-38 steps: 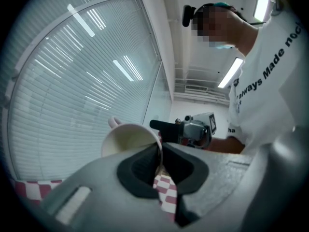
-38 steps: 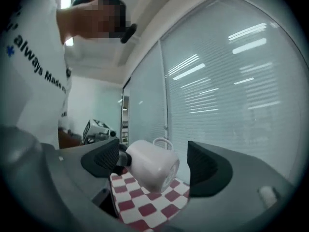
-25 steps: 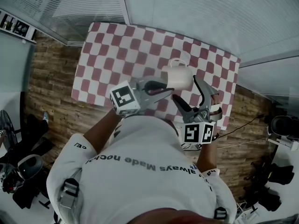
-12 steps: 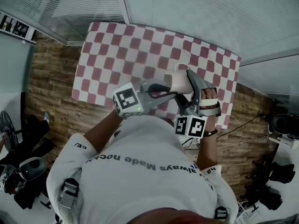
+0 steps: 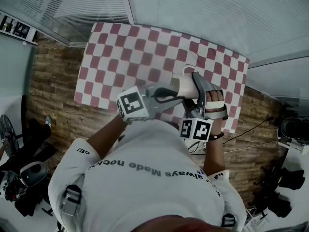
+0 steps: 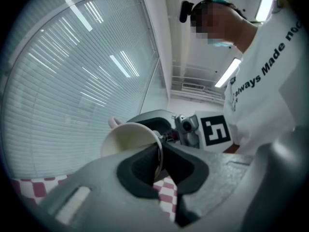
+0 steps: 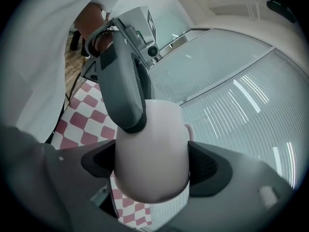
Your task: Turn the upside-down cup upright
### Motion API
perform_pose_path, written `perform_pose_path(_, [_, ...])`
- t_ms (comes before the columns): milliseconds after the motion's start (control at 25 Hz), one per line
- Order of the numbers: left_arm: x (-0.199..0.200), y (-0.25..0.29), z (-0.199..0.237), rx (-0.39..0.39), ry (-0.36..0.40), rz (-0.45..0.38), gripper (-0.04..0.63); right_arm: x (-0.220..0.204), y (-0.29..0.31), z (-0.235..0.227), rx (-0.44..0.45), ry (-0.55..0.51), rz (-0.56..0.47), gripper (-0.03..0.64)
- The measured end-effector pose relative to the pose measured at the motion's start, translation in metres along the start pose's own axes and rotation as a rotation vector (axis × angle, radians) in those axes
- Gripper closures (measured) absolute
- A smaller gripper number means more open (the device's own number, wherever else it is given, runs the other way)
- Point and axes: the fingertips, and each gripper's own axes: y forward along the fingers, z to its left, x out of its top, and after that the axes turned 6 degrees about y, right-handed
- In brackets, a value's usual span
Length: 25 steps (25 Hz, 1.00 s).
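A white cup hangs on its side above the red-and-white checked table. My left gripper is shut on its rim; in the left gripper view the rim sits pinched where the jaws meet. My right gripper straddles the cup's body from the right. Its jaws have just been closing, and in the right gripper view the cup fills the gap, base towards the camera, with both pads against its sides. The handle points away.
The checked cloth covers a small table standing on wood-pattern flooring. Frosted glass walls with blinds run along its far side. Cables and dark gear lie on the floor at the right.
My right gripper has come up from the lower right, rolled, and closed in around the cup's body. The left gripper and the cup have barely shifted.
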Motion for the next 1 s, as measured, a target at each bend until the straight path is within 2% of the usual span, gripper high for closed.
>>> perform_pose_path(240, [0.006,-0.002,0.0,0.051,0.036,-0.035,0.556,0.0,-0.002,-0.002,-0.011,0.06,-0.002,0.175])
perform_pose_path(400, [0.013,-0.012,0.01,0.129,0.019,-0.078,0.458,0.0,-0.002,-0.007,-0.023,0.135,-0.025,0.175])
perform_pose_path(480, [0.013,-0.018,0.016,0.163,0.022,-0.076,0.41,0.001,-0.004,-0.01,-0.031,0.195,-0.051,0.175])
perform_pose_path(600, [0.027,-0.029,0.025,0.215,0.03,-0.129,0.337,0.004,-0.008,-0.018,-0.047,0.301,-0.106,0.175])
perform_pose_path(720, [0.039,-0.037,0.034,0.247,0.022,-0.183,0.247,0.008,-0.012,-0.028,-0.052,0.441,-0.188,0.175])
perform_pose_path(800, [0.042,-0.039,0.037,0.254,0.027,-0.19,0.195,0.012,-0.016,-0.035,-0.041,0.54,-0.265,0.175])
perform_pose_path(1000, [0.051,-0.034,0.031,0.213,0.042,-0.202,0.17,0.029,-0.03,-0.045,-0.015,0.765,-0.508,0.175])
